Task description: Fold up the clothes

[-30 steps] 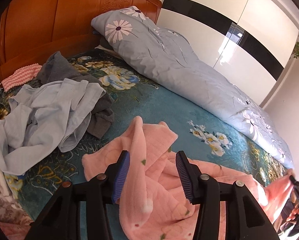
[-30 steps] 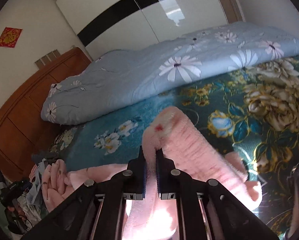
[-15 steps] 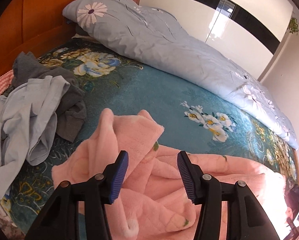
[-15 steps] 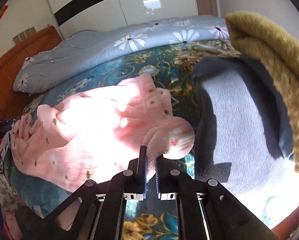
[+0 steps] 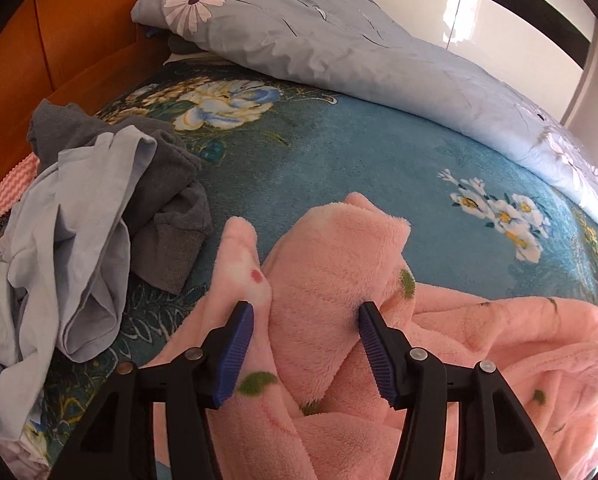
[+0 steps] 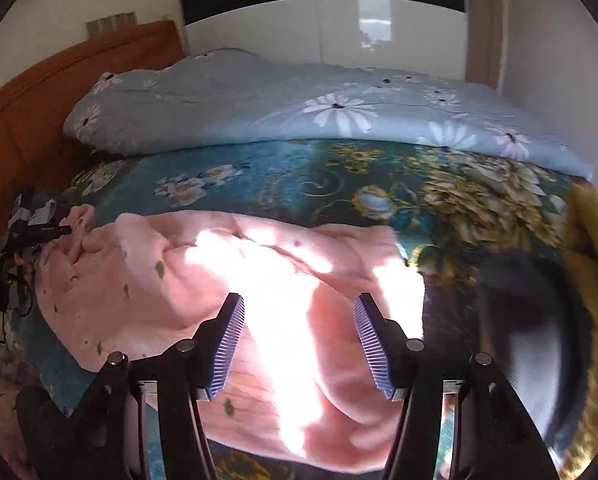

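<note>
On the floral bedspread [image 5: 339, 152] lies the pink fleece [image 5: 327, 280]. The left gripper [image 5: 305, 312] is opening around a fold of it; the right gripper [image 6: 299, 304] is opening above it.

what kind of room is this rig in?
Almost certainly a home bedroom: a bed with a wooden headboard, a floral bedspread and a rolled daisy-print duvet, plus glossy white wardrobe doors behind. Loose clothes lie on the bed.
</note>
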Demonstrator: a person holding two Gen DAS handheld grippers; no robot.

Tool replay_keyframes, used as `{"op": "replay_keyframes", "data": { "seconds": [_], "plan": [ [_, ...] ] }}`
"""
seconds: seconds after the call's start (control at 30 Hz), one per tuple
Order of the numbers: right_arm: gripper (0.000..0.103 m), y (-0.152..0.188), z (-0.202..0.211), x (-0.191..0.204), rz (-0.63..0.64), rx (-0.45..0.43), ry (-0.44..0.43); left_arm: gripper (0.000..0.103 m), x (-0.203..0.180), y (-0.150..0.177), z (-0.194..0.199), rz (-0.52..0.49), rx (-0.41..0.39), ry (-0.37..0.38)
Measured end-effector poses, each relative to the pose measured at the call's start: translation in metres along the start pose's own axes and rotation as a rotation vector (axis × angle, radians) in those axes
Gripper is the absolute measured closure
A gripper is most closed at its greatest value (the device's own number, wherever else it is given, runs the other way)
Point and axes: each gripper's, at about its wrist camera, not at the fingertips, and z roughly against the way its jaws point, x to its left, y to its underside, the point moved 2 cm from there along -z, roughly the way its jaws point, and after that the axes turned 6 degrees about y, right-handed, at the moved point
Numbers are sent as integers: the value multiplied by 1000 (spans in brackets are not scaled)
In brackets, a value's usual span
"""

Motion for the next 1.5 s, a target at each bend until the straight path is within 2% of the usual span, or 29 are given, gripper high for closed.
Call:
{"op": "replay_keyframes", "data": {
  "seconds": [0.03,0.13,0.2,0.37,0.5,0.53,0.57,0.6,0.63,0.7,0.77,0.87,1.0,1.1,1.17,1.3,1.43,1.5],
  "plan": [
    [44,-13,-23,16,41,19,-57,41,0,0,0,-14,3,-4],
    [44,-50,-91,54,138,106,-139,39,4,-2,-1,-10,9,28],
    [44,-66,-130,76,211,153,-152,38,2,-4,-3,-23,23,53],
    [44,-74,-191,113,340,266,-215,36,-17,-9,-16,-130,50,81],
    [46,-63,-200,118,344,287,-168,36,-20,-12,-28,-146,63,44],
    [58,-60,-202,119,344,292,-155,42,-16,-13,-28,-115,56,58],
    [74,-59,-200,118,321,290,-155,53,-12,-15,-28,-81,50,72],
    [78,-57,-196,116,294,285,-158,77,-8,-17,-26,-45,45,83],
    [85,-56,-191,114,267,278,-161,80,-4,-18,-23,-14,42,95],
    [89,-59,-178,101,152,261,-269,84,0,-21,-16,39,34,127],
    [92,-62,-164,88,29,243,-387,84,-8,-27,0,49,8,185],
    [93,-75,-131,54,-97,145,-433,85,-22,-40,31,48,-56,268],
    [94,-107,-73,6,-139,-39,-310,84,-40,-68,80,47,-183,353],
    [94,-124,-51,-33,-185,-102,-211,81,-47,-90,82,22,-202,329],
    [94,-129,-61,-48,-216,-83,-178,81,-53,-102,68,10,-162,327],
    [94,-128,-105,-54,-241,9,-117,81,-67,-114,18,-29,-60,235],
    [94,-125,-145,-67,-245,79,-16,79,-59,-123,-25,32,-14,273],
    [94,-118,-160,-73,-243,114,31,74,-47,-118,-32,82,-4,289]
  ]
}}
